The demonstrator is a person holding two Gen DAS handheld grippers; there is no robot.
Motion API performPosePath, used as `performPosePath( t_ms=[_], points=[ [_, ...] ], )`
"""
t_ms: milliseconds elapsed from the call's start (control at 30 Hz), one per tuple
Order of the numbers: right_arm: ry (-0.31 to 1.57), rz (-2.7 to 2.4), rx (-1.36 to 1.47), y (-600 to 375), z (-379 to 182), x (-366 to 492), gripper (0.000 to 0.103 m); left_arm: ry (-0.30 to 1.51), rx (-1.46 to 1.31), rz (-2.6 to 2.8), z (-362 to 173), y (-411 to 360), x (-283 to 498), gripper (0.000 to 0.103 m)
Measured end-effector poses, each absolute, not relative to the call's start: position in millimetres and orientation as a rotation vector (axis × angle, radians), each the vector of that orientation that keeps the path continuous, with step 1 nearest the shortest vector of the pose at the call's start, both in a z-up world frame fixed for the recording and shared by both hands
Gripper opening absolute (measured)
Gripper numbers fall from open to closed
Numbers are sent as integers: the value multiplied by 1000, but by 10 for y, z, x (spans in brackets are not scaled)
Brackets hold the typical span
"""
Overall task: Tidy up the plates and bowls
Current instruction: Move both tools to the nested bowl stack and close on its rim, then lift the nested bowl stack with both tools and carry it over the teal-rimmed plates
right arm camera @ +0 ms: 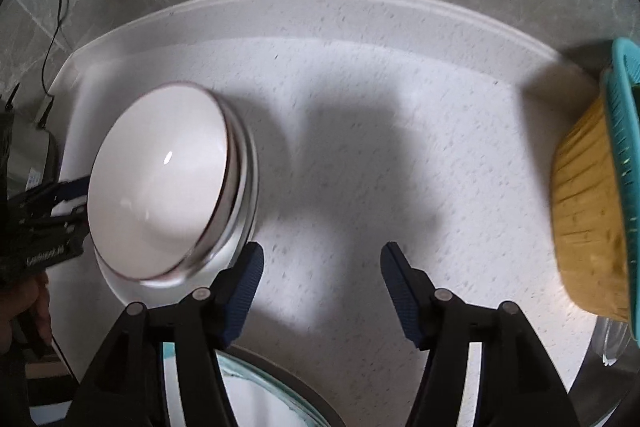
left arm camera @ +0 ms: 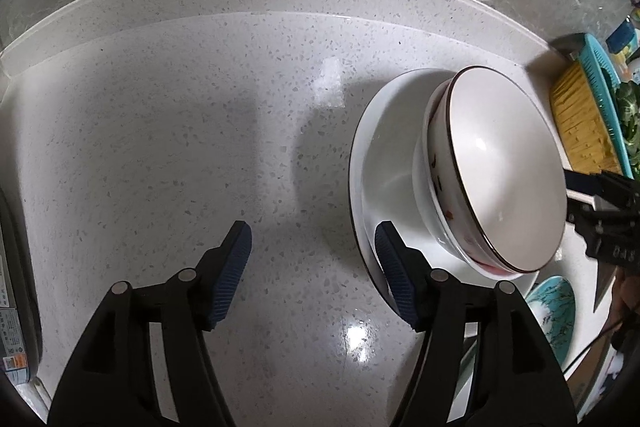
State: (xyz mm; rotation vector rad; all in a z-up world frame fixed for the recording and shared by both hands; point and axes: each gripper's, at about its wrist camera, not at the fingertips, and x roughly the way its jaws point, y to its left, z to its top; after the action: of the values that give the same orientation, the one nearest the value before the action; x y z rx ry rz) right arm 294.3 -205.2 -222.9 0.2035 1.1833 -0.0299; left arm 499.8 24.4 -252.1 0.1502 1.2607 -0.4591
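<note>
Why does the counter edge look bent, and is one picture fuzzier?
Left wrist view: the fisheye lens bows the counter edge, and glare spots shine on it near the plate. Right wrist view: softer, the stacked bowls smeared, broad shadows across the counter.

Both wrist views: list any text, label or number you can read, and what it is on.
Sticker on the dark appliance at the left edge of the left wrist view: printed lines, too small to read.
Raised lettering on the right gripper body: partly cut off, not legible.
Lettering on the left gripper body: blurred, unreadable.
Bowls, plates: no text.
</note>
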Motion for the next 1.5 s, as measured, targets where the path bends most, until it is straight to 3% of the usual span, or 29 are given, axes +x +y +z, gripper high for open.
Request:
performPosePath(
  t_ms=[467,867,1133,1167,1500],
  points=[
    [1172,-14,289,-2083,-2212,2864,62,1276,189,-456,-2725,141,5095,66],
    [1186,19,401,-2091,-2159,2818,71,1287,185,-462,-2806,143,5092,68],
    [1208,32,417,-2056,-2238,2939,69,1283,145,-471,-2841,189,5125,68],
    [1200,36,426,-2061,-2264,2951,66,1276,142,-472,-2842,197,5124,68],
    [1093,65,446,-2062,-2426,3097,64,1243,192,-481,-2859,74,5088,68]
  ],
)
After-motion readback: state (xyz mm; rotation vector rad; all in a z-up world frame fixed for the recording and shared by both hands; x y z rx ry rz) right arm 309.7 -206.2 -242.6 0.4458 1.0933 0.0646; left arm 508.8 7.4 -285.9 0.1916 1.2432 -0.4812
